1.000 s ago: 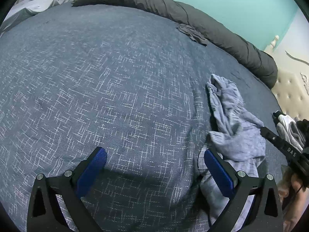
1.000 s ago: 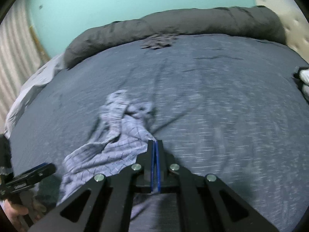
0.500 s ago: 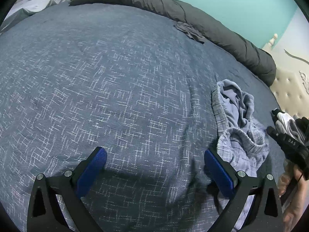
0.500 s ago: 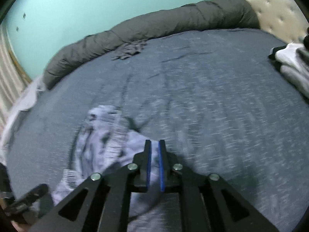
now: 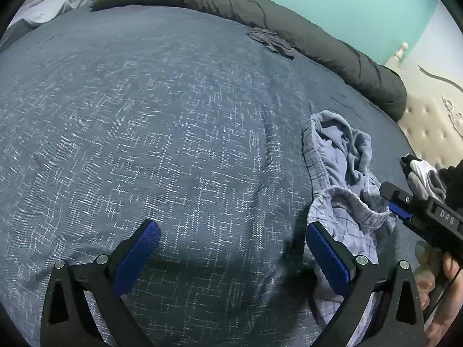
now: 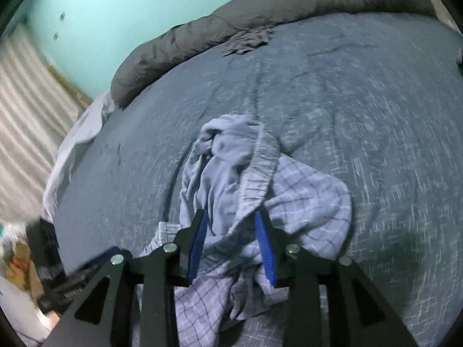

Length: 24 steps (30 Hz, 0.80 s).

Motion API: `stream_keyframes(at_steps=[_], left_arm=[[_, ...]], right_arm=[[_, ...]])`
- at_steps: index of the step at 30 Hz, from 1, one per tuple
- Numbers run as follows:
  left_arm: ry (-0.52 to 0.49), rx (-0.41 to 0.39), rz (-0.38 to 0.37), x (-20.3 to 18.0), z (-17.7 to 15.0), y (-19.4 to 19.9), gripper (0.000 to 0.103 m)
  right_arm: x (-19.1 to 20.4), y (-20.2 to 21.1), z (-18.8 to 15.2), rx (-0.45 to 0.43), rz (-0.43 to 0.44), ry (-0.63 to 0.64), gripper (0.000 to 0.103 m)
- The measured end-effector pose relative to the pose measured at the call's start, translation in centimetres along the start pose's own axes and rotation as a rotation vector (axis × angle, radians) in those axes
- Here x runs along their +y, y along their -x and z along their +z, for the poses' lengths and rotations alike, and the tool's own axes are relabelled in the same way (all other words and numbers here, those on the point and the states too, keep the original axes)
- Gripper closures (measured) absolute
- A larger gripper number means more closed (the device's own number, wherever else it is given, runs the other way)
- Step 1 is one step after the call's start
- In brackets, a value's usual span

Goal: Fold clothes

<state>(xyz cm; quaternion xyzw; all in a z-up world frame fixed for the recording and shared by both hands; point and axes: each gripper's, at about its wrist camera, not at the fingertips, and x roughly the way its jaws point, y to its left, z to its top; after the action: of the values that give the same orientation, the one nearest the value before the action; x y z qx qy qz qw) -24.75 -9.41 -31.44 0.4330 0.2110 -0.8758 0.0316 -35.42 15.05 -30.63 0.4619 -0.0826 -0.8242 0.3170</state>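
A crumpled light-blue plaid garment with an elastic waistband lies on the dark blue bedspread. In the right wrist view the garment fills the lower middle. My right gripper is open, its blue pads on either side of the waistband fold. It also shows at the right edge of the left wrist view. My left gripper is wide open and empty over bare bedspread, its right pad beside the garment's lower edge.
A rolled dark grey duvet runs along the far edge of the bed, with a small dark cloth in front of it. Folded white and grey clothes lie at the right. A beige tufted headboard stands behind.
My right gripper has opened from shut and moved over the garment, straddling its waistband. The garment has bunched up. My left gripper stayed open, nearly in place.
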Motion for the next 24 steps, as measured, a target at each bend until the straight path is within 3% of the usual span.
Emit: stream_keyframes(at_steps=[1,2,3,10,17,24], left_arm=[[0.000,0.000,0.001,-0.1,0.1,-0.1,0.000],[-0.002,0.001,0.001,-0.2,0.1,-0.2,0.000],[-0.004,0.002,0.001,-0.3,0.1,-0.2,0.000],[-0.007,-0.002,-0.001,-0.7,0.1,0.1,0.000],[-0.017,-0.002,0.001,-1.4,0.5,-0.2,0.000],[-0.065,0.003,-0.019,-3.0,0.9,-0.3,0.000]], right_arm=[[0.1,-0.3,-0.1,0.008,-0.006,0.016,0.075],[0.1,-0.6,-0.2,0.014,-0.006,0.024,0.091],[0.0,-0.7,-0.2,0.016,-0.015,0.024,0.097],[-2.7,1.3,0.8,-0.061,-0.089,-0.039,0.100],[-8.0,4.9,1.6,-0.147,-0.279,-0.127,0.100],[-10.9,5.7,1.6,-0.153,-0.390,-0.145,0.100]])
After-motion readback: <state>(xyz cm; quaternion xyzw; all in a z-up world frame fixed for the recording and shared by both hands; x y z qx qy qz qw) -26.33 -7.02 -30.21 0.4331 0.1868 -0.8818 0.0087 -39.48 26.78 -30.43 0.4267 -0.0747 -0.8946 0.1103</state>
